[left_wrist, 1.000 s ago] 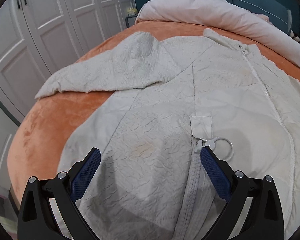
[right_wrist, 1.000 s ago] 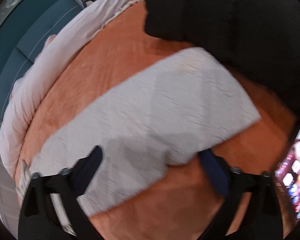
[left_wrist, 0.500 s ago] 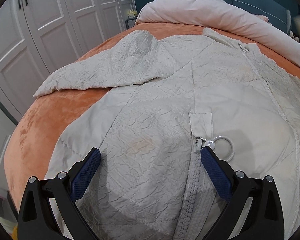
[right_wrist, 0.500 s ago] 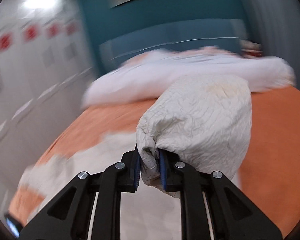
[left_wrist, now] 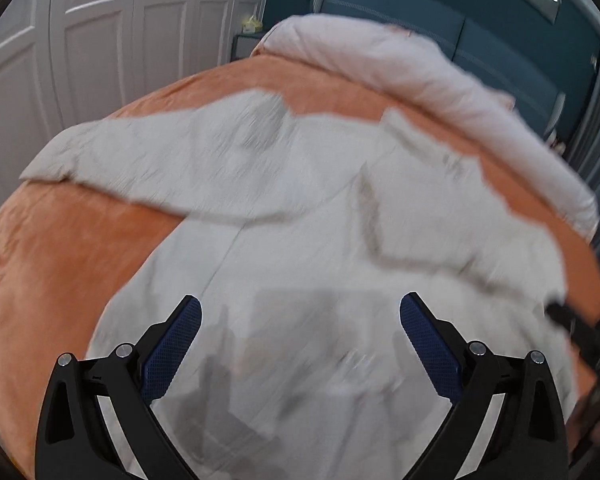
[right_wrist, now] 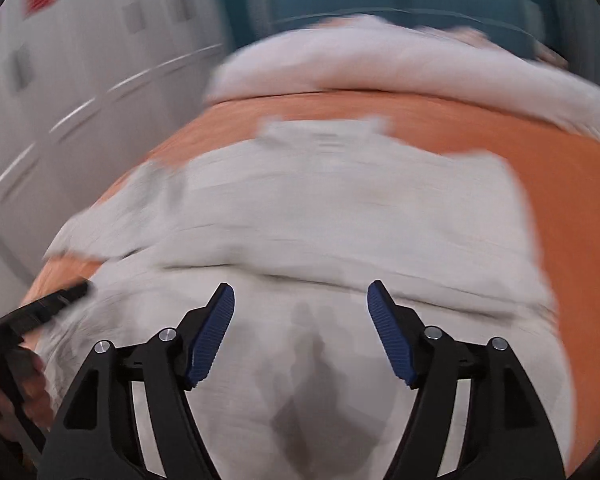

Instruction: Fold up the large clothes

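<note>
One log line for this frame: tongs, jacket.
left tongs: open | right tongs: open, just released | jacket: right sleeve folded across, on bed

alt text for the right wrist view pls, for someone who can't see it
A blurred fisheye view down the open right hand-held gripper, nothing between its blue pads, above a pale crinkled jacket lying on an orange bedspread. A rolled pale duvet lies across the far end of the bed, white cupboards stand to the left, and the other hand-held gripper pokes in at the left edge.
</note>
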Motion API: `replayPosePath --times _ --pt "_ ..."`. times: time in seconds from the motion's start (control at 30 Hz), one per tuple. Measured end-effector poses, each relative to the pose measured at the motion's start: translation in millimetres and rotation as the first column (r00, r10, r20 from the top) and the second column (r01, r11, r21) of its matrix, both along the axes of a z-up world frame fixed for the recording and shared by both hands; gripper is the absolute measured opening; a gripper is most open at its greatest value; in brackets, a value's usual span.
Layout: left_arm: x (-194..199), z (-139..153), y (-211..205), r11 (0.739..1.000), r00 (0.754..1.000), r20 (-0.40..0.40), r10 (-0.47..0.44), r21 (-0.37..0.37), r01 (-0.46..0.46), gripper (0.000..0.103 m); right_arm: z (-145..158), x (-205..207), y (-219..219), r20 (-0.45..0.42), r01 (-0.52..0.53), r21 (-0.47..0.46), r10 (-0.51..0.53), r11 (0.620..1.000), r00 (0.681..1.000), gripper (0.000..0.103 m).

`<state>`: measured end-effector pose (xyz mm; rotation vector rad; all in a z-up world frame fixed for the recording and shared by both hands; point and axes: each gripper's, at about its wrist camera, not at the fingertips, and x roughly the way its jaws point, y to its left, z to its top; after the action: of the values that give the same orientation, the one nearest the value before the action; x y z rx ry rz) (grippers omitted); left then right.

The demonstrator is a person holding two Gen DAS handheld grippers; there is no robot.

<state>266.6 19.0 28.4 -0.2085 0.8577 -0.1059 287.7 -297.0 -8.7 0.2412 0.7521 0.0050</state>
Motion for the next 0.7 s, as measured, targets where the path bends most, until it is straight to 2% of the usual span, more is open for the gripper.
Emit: replayPosePath --times 0.1,0.23,0.3,0.33,0.37,0.4,0.43,0.47,0.5,0.53,0.6,0.63,0.7 --pt "33 5 -22 0.995 0.998 -0.021 -0.051 -0.092 0.049 0.098 -8 -13 -60 -0.031 0.158 0.061 -0.156 0.986 0.987 0.067" --pt "84 -16 -54 0.988 0.988 -0.124 -0.087 -0.138 0.07 0.096 -20 -24 -103 -0.053 0.261 0.075 -0.257 0.963 0.965 0.067" --pt "104 -30 -67 0.984 0.98 -0.166 -0.107 -0.16 0.08 0.081 -25 -22 -116 -0.059 0.286 0.067 -0.283 0.956 0.957 0.067" --pt "110 -35 -71 0.983 0.977 -0.178 -0.118 -0.163 0.089 0.063 -26 -19 -121 -0.063 0.296 0.069 -0.292 0.953 0.955 0.067" --pt "117 -40 -76 0.981 0.973 -0.188 -0.133 -0.164 0.102 0.05 -28 -14 -129 -0.067 0.303 0.076 -0.299 0.95 0.952 0.067" --pt "123 -42 -81 0.983 0.971 -0.196 -0.136 -0.152 0.107 0.047 -29 -6 -137 -0.071 0.312 0.085 -0.307 0.946 0.949 0.067" --pt "126 -42 -82 0.983 0.974 -0.182 -0.136 -0.145 0.111 0.035 -29 1 -145 -0.073 0.32 0.093 -0.314 0.943 0.947 0.067" --pt "127 -39 -84 0.983 0.977 -0.16 -0.143 -0.136 0.121 0.018 -30 9 -152 -0.074 0.325 0.103 -0.319 0.94 0.945 0.066" --pt "129 -32 -87 0.985 0.981 -0.127 -0.149 -0.109 0.135 0.008 -31 24 -158 -0.077 0.333 0.111 -0.326 0.936 0.942 0.058" --pt "133 -26 -87 0.984 0.982 -0.103 -0.156 -0.103 0.146 0.005 -33 36 -160 -0.083 0.333 0.115 -0.325 0.936 0.942 0.052" --pt "140 -7 -81 0.983 0.989 -0.036 -0.146 -0.116 0.141 0.003 -36 61 -167 -0.108 0.334 0.119 -0.322 0.935 0.94 0.003" --pt "143 5 -80 0.984 0.99 0.003 -0.139 -0.111 0.139 0.003 -34 68 -169 -0.105 0.334 0.126 -0.322 0.934 0.941 0.003" --pt "146 22 -78 0.985 0.99 0.062 -0.13 -0.11 0.136 0.003 -15 74 -161 -0.016 0.3 0.17 -0.302 0.939 0.953 0.0"
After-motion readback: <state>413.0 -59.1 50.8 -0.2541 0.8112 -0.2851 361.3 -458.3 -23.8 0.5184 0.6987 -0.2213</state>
